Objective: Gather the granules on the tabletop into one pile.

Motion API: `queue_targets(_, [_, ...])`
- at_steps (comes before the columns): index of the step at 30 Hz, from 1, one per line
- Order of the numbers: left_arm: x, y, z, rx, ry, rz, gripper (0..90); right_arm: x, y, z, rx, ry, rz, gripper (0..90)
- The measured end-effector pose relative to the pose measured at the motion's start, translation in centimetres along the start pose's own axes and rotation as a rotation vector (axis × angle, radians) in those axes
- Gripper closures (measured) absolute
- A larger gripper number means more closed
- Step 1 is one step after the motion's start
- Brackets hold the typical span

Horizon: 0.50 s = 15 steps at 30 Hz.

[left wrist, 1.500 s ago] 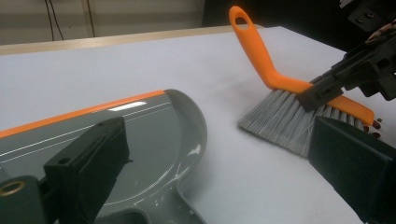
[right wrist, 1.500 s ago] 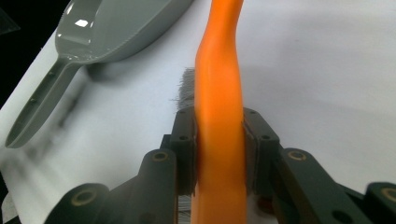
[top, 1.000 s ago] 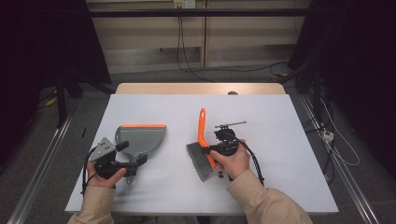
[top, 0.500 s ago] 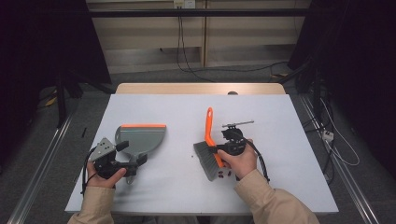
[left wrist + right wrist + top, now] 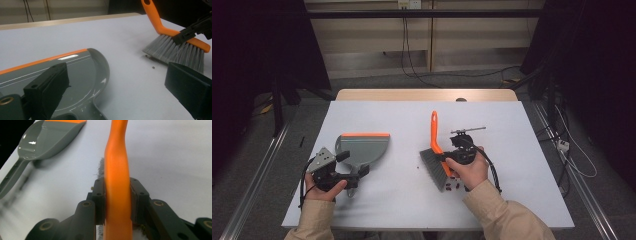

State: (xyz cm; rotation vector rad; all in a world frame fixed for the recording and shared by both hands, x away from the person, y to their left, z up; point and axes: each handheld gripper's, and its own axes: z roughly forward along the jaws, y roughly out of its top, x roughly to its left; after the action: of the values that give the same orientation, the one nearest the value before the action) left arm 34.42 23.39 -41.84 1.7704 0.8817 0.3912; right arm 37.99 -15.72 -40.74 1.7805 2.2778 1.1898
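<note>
Right tool [image 5: 451, 162] clamped on the orange handle of the brush [image 5: 435, 150], jaws pressed against both sides of it in the right gripper view [image 5: 117, 202]. Grey bristles fanned below and left of that tool, resting on the white tabletop [image 5: 512, 130], handle tip pointing up and away from it. A few dark crumbs [image 5: 455, 187] just beside the bristles, near the right hand [image 5: 472, 172].

Left tool [image 5: 349, 170] spread wide, jaws well apart in the left gripper view [image 5: 120, 92], gripping nothing. Grey dustpan [image 5: 362, 150] directly ahead of that tool, flat on the tabletop, orange lip on its far edge, handle [image 5: 353, 182] running back toward the jaws; contact impossible to tell. Brush and right tool visible beyond the left jaws, off to their right [image 5: 175, 47]. Left hand [image 5: 324, 187] wrapped around the left tool's body.
</note>
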Motion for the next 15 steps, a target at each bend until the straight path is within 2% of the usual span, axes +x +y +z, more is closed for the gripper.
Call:
queue_targets(7, [0.0,0.0,0.0,-0.001,-0.001,-0.003,5.1,1.5,1.2,0.3,-0.013,0.041,-0.009,70.3])
queue_targets(13, [0.1,0.0,0.0,-0.004,-0.003,-0.006,5.1,3.7,1.8,2.6,0.004,0.088,-0.021,70.3])
queue_targets(15, [0.1,-0.1,0.0,-0.001,-0.002,-0.007,5.1,4.1,1.8,3.3,0.011,0.103,-0.012,70.4])
